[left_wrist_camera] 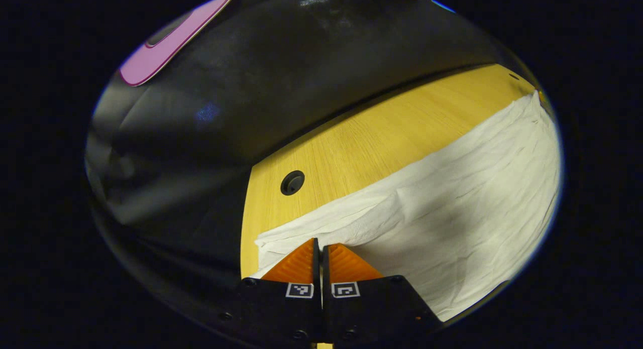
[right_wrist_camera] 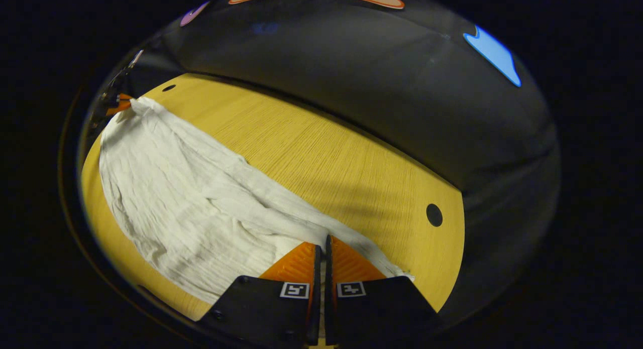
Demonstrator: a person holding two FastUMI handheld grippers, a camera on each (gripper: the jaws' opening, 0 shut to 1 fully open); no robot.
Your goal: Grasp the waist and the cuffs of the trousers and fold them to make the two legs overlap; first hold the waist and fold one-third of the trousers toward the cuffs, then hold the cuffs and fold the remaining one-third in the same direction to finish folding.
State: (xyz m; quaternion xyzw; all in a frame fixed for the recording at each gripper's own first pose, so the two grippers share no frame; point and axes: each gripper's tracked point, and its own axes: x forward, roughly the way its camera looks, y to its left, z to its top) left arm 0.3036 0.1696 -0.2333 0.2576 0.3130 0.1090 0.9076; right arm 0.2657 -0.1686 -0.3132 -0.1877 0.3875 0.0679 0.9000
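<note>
Currently both grippers, left point(left_wrist_camera: 319, 246) and right point(right_wrist_camera: 321, 246), have fingers pinched closed on opposite ends of the trousers point(right_wrist_camera: 191, 208), whose long axis on the table point(right_wrist_camera: 326, 153) runs from the right fingers toward 10 o'clock.

- Left gripper point(left_wrist_camera: 320, 248): two ridged, wedge-shaped fingers on black blocks, each block bearing a small square black-and-white marker, with screws along the edges.
- Right gripper point(right_wrist_camera: 322, 248): the same build.
</note>
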